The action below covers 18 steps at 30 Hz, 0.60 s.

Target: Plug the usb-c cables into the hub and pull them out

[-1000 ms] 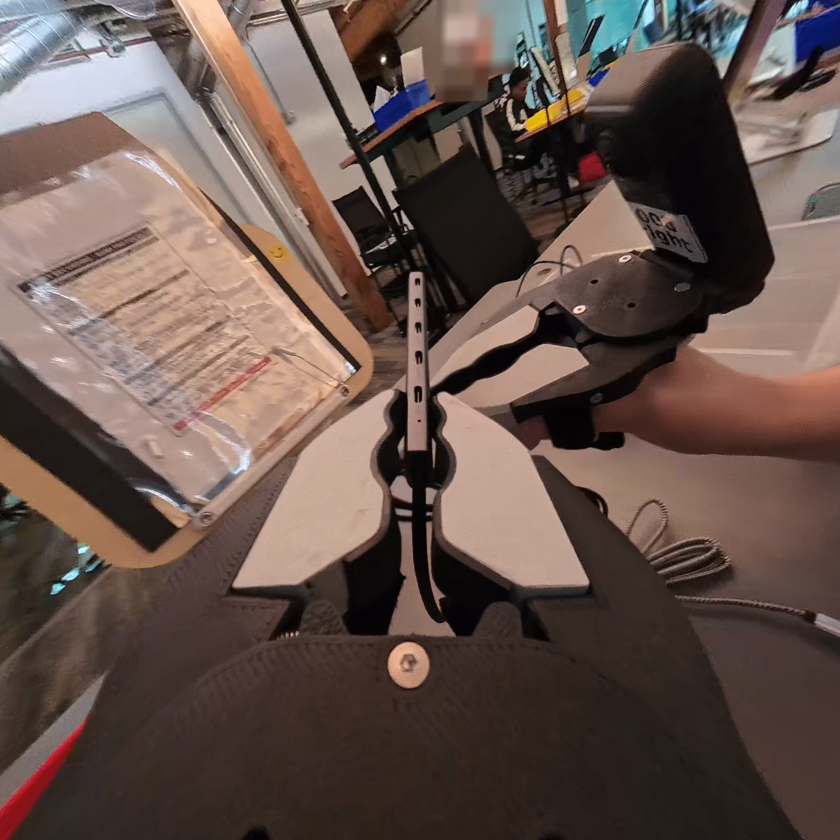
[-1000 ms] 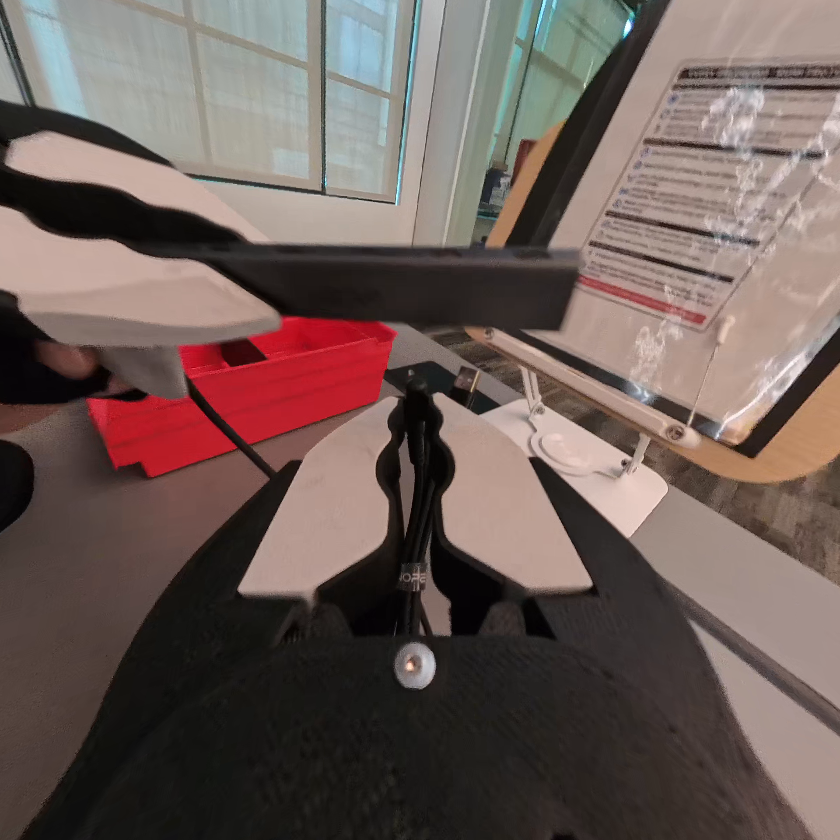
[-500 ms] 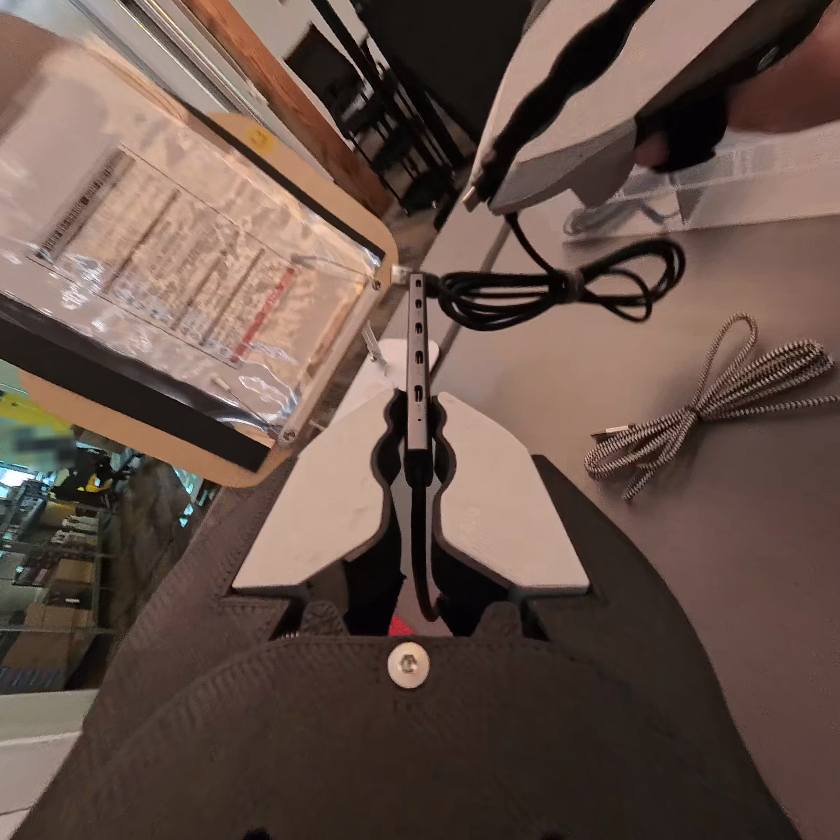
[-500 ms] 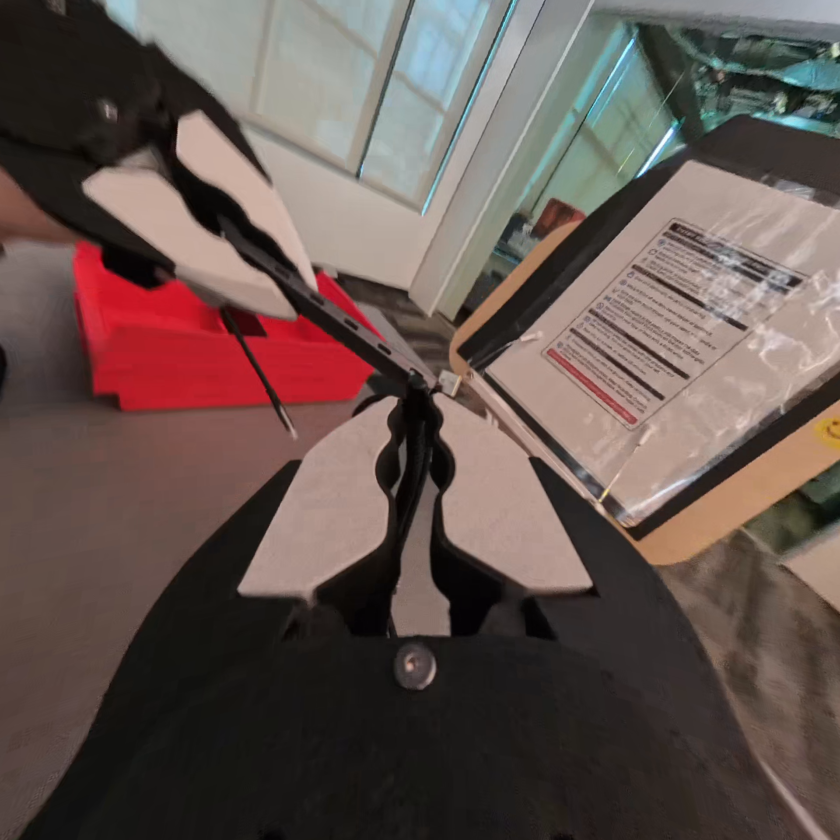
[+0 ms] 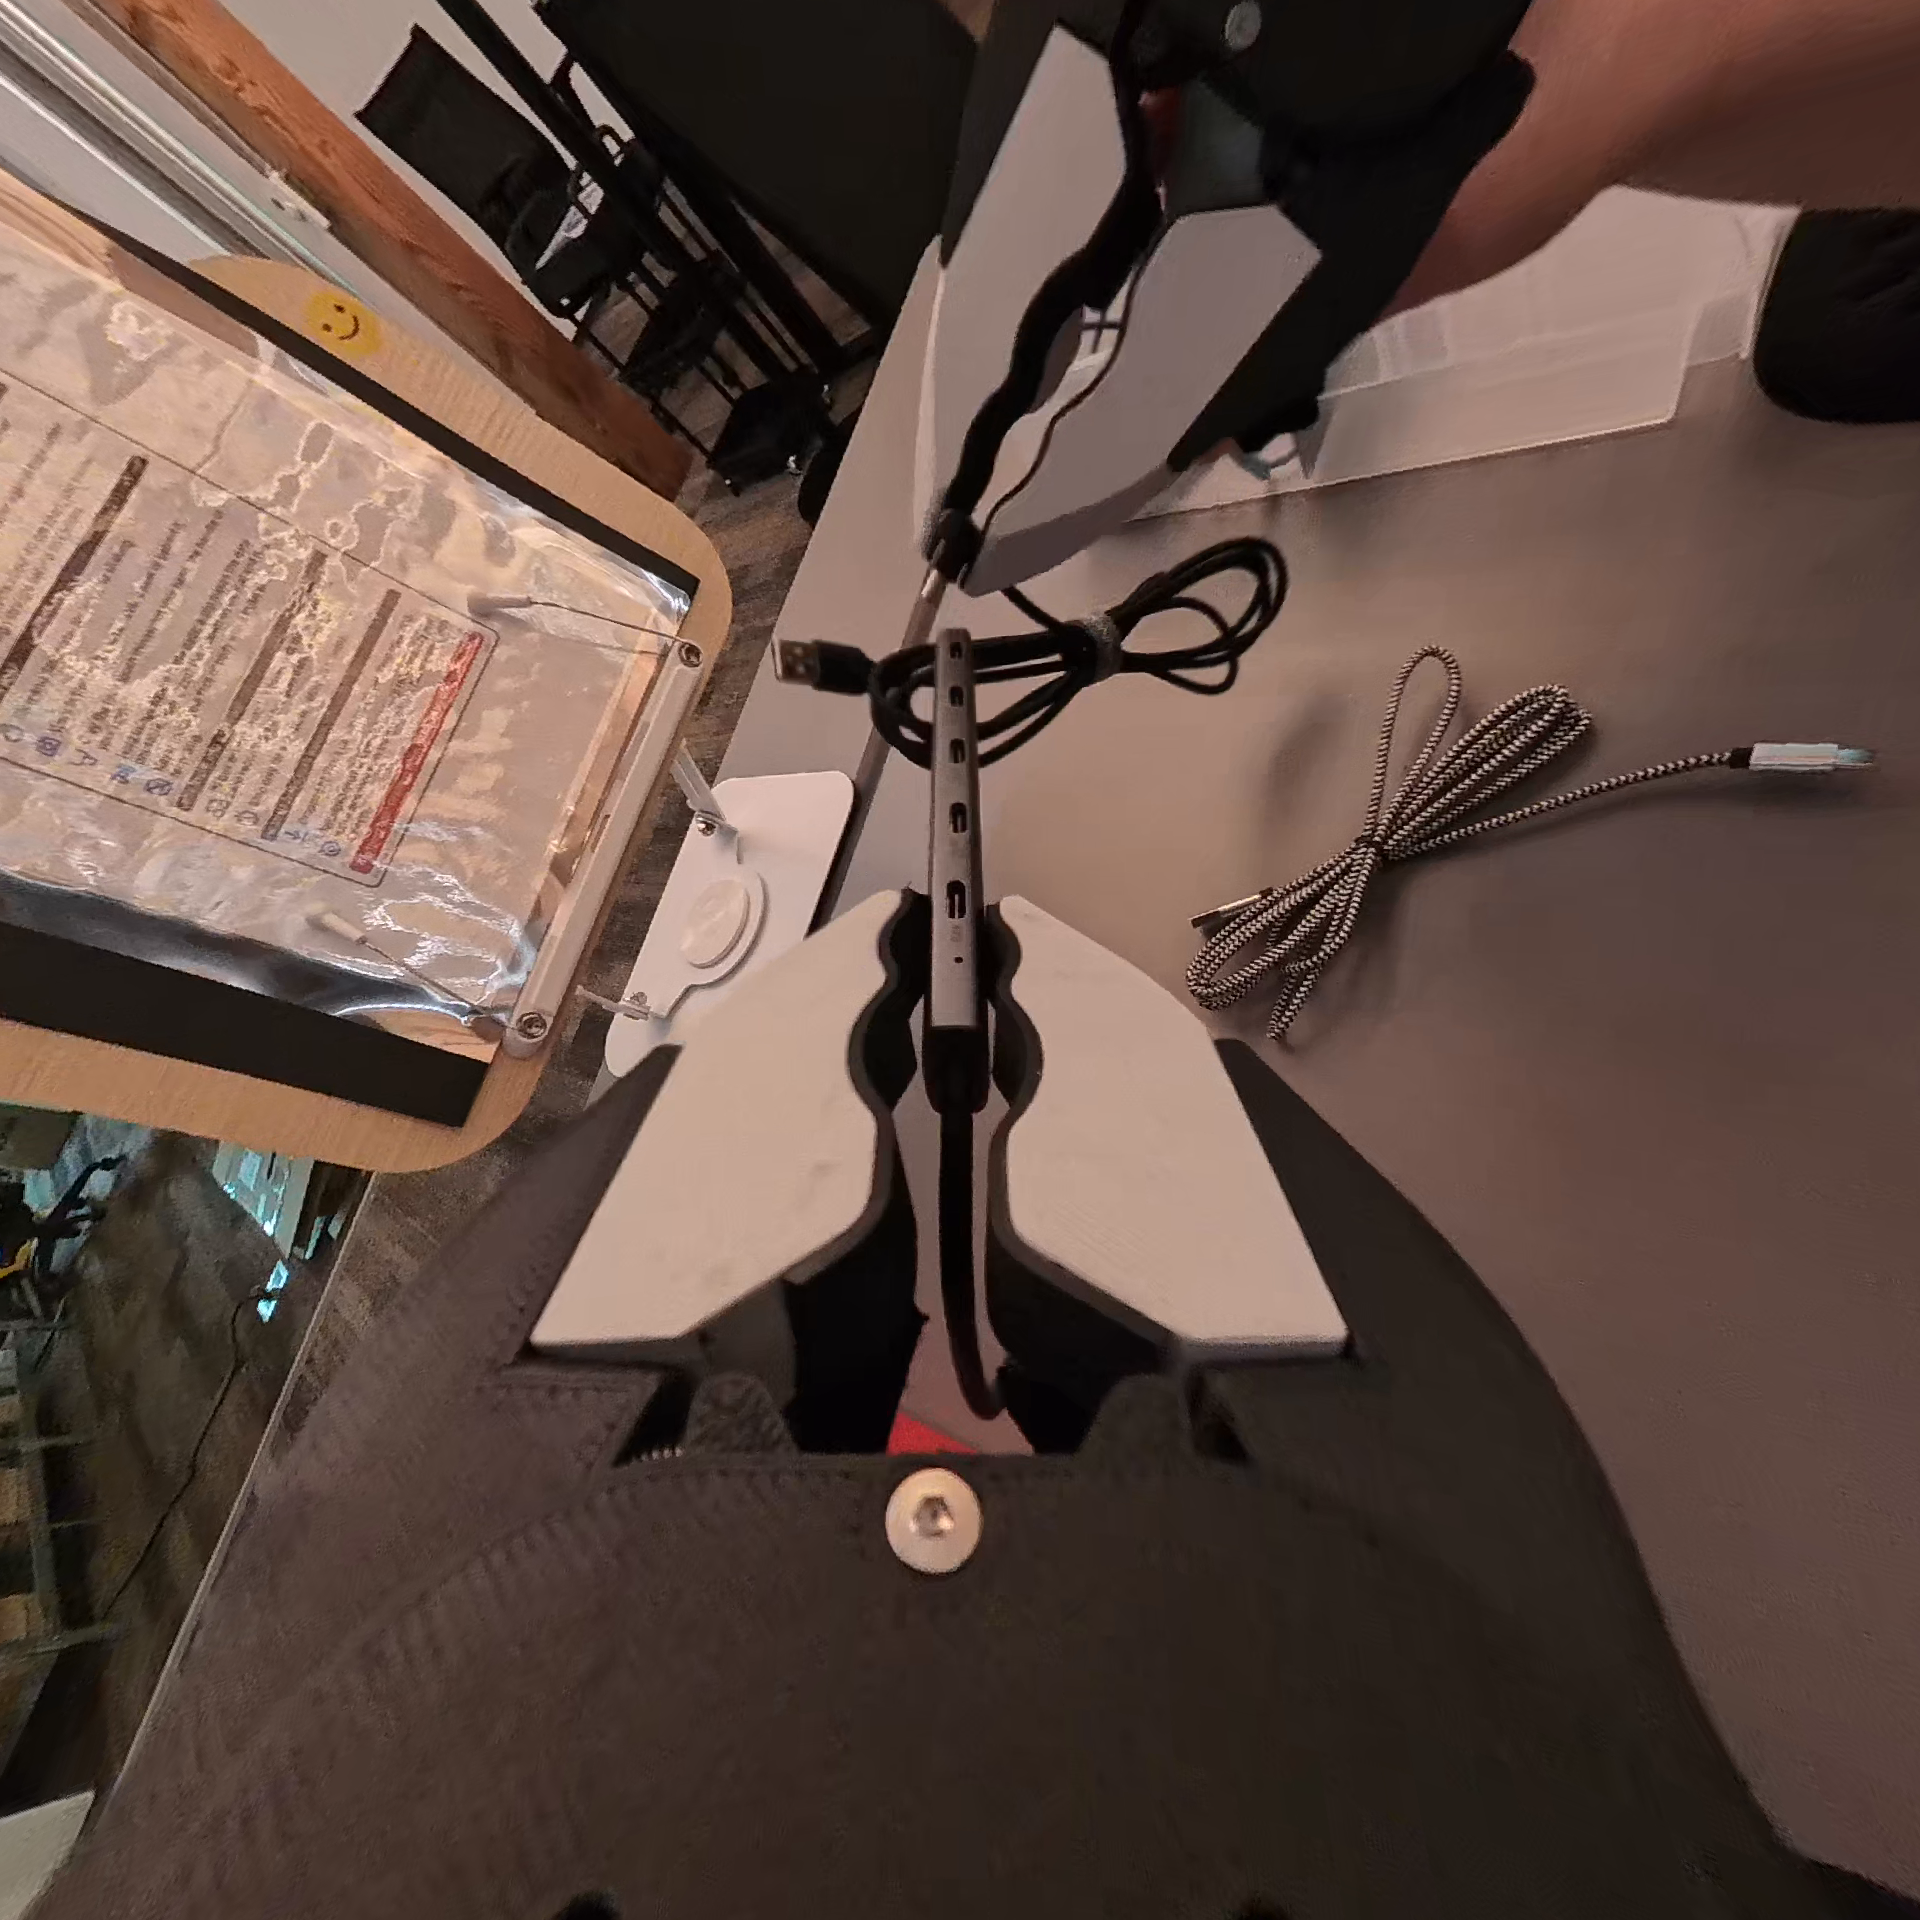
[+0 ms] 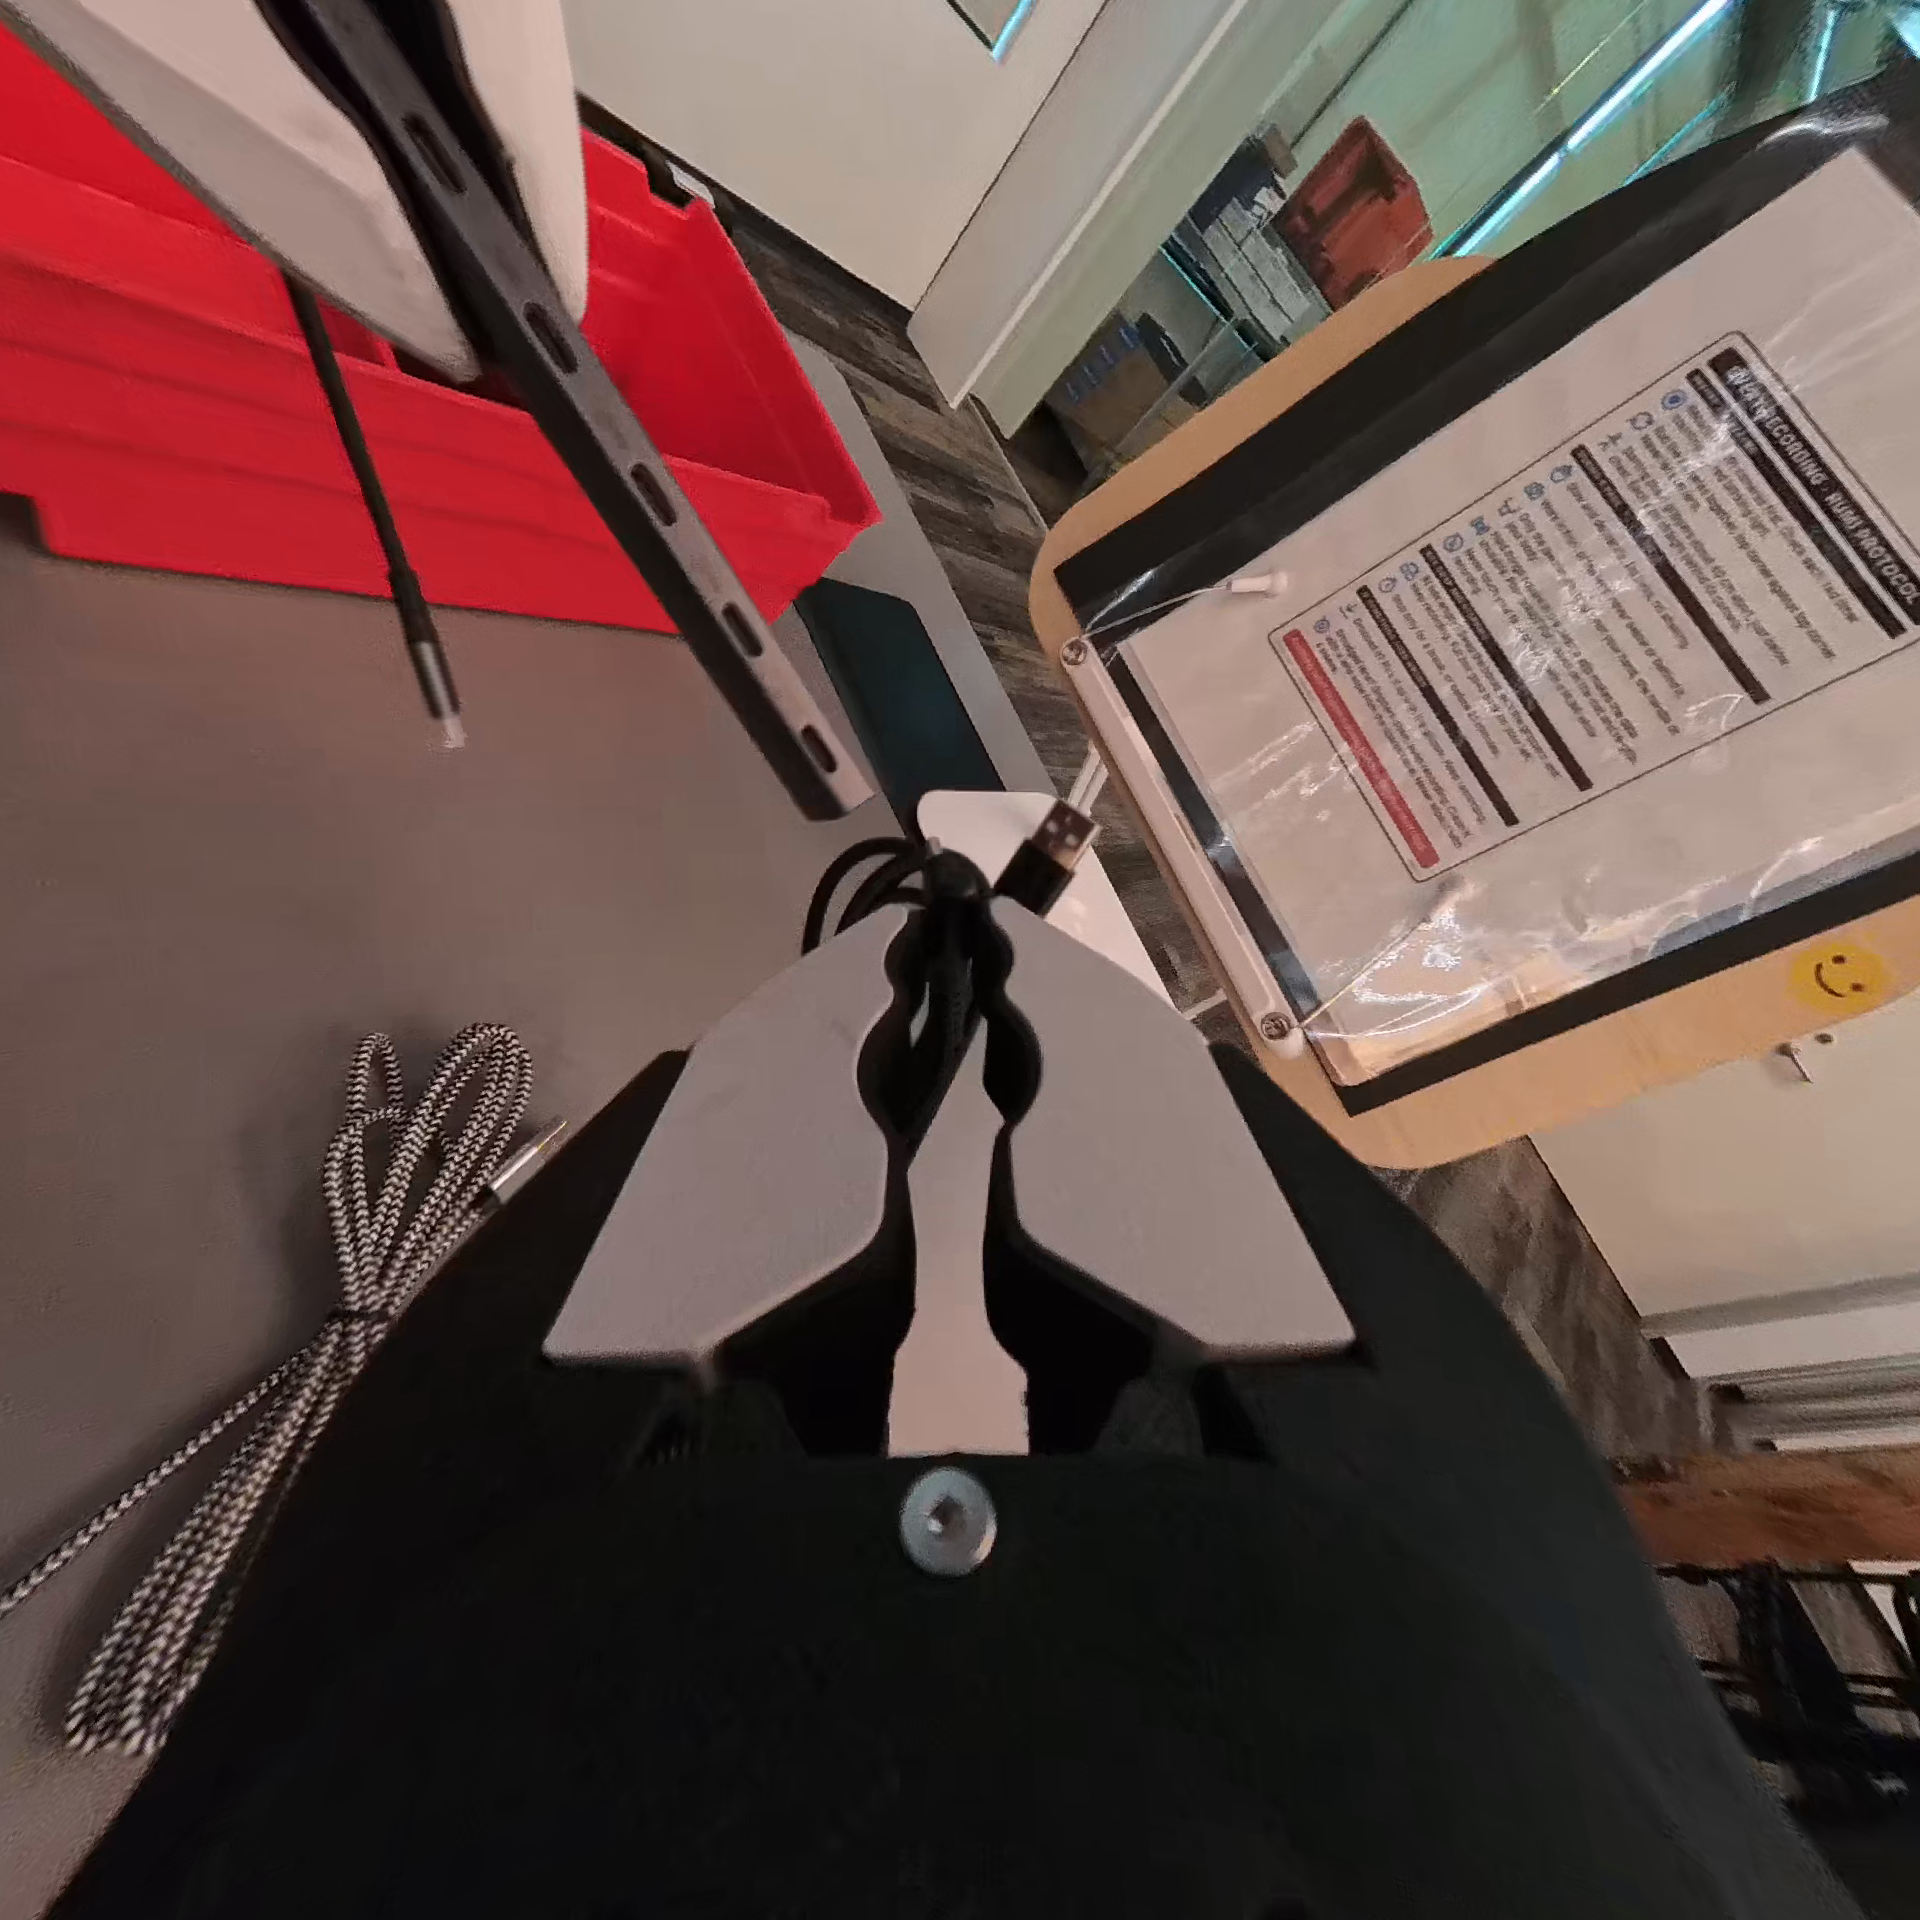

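in the left wrist view our left tool (image 5: pixel 951 935) was closed tight on the near end of the grey hub (image 5: pixel 954 821), which ran up the middle of the frame with its row of ports facing the camera. our right tool (image 5: pixel 951 540), at the top centre, was pinched on the black cable (image 5: pixel 1081 665), whose coil hung just past the hub's far tip. in the right wrist view that tool (image 6: pixel 951 914) gripped the black cable at centre, its plug (image 6: pixel 1049 847) free beside the hub's end. the striped cable (image 5: pixel 1423 810) lay on the grey bench (image 5: pixel 1558 1091) at right. a red bin (image 6: pixel 675 416) sat upper left.
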{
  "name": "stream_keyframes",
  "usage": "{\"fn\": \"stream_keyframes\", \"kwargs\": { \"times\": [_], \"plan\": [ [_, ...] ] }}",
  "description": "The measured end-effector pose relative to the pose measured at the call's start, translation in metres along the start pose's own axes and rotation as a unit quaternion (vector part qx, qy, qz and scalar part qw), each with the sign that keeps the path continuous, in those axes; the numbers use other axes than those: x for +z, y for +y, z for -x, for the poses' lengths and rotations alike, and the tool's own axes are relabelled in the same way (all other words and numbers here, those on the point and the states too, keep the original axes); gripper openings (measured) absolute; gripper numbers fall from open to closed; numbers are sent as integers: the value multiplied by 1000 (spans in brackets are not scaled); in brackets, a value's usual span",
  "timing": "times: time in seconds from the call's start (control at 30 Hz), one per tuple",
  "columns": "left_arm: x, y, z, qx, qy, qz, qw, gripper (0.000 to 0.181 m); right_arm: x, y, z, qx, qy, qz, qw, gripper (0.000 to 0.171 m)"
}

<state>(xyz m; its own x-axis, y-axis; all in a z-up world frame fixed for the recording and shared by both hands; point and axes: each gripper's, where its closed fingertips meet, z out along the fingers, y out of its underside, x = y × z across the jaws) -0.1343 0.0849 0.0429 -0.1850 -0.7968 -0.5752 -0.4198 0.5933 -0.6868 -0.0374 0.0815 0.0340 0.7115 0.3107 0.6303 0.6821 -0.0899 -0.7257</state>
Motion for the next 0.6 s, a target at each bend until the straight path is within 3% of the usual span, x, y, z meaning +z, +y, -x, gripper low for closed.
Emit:
{"fn": "stream_keyframes", "kwargs": {
  "times": [0.3, 0.6],
  "plan": [
    [3, 2, -11, 13, 26, 9, 1000, 9, -9, -7, 13, -17, -58, -6, 998, 9],
    [8, 6, -16, 20, 36, 24, 999, 9, -11, -9, 20, -52, -67, 7, 996, 9]
  ]
}}
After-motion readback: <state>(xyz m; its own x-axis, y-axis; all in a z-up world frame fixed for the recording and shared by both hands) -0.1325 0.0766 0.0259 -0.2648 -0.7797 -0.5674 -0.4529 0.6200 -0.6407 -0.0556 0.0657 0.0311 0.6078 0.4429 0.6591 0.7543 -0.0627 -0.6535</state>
